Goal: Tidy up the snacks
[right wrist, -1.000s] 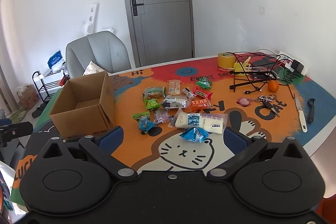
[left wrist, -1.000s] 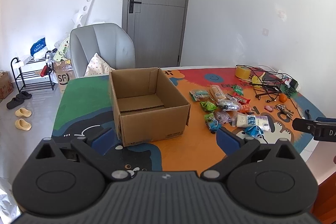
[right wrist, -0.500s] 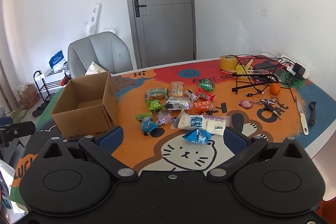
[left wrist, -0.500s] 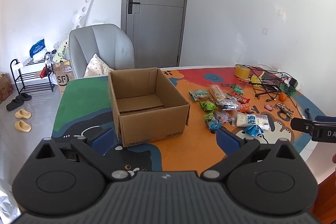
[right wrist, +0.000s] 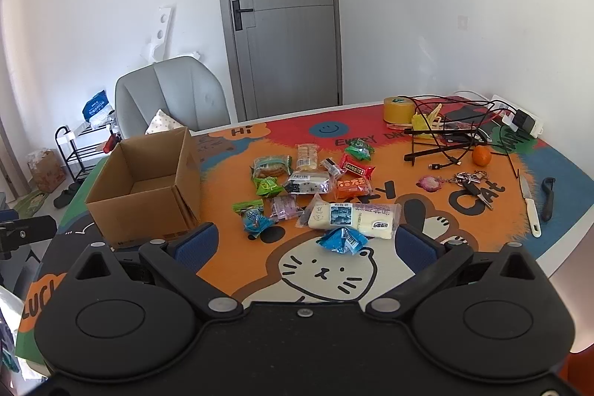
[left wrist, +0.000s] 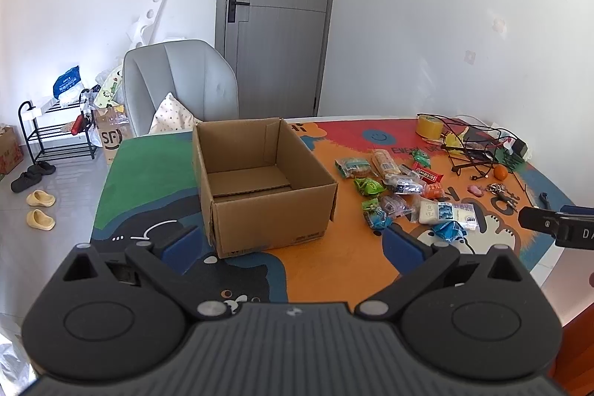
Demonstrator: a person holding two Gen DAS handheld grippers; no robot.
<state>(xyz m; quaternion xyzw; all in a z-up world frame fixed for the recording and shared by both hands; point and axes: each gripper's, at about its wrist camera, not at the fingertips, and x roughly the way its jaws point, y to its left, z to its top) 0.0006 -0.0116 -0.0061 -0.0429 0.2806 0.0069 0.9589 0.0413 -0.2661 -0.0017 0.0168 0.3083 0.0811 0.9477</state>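
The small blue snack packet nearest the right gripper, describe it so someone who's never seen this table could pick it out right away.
Start at the open cardboard box on the cartoon cat mat; the snack pile lies to its right. At the pile's near edge lies a long white packet, and the small blue snack packet sits just in front of it. It's crumpled bright blue with a white barcode, closest to the viewer.

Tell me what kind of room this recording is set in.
Most likely a room in a home: a table under a cartoon cat mat, a grey padded chair, a shoe rack with slippers on the floor, and a closed interior door.
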